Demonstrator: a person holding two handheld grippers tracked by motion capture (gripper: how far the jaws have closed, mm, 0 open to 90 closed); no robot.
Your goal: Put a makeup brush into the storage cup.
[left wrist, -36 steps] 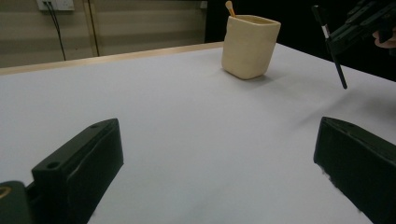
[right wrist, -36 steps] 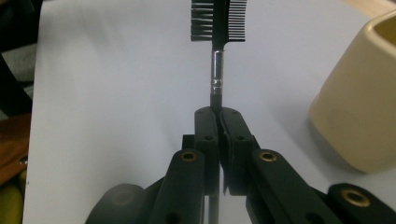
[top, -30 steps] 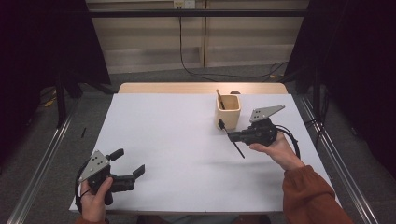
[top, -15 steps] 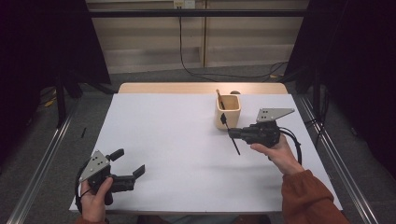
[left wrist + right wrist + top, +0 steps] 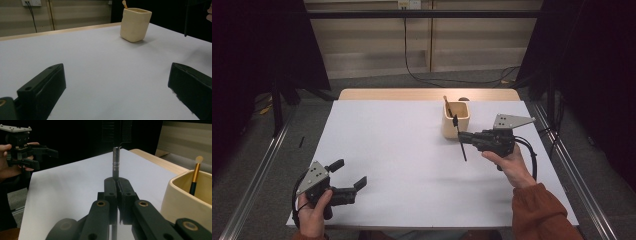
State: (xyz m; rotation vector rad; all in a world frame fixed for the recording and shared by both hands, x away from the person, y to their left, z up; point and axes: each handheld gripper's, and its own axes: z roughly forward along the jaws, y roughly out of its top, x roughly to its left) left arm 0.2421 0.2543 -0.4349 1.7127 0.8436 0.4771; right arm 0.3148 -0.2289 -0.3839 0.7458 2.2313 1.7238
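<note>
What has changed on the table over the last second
The right gripper, shut on the black brush, moved closer to the cream holder, and the brush now stands more upright. The left gripper stayed open in place; the holder and its brush didn't move.

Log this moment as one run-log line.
right gripper: shut on black brush beside cup | left gripper: open, nothing held

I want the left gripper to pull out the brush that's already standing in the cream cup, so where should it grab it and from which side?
Grip the brush on its handle just below the pale tip, the part that clears the rim of the cream cup. Come from above, probably with the jaws straddling the stem, since the cup walls hide the rest. It leans toward one corner. The left gripper is open already.
</note>
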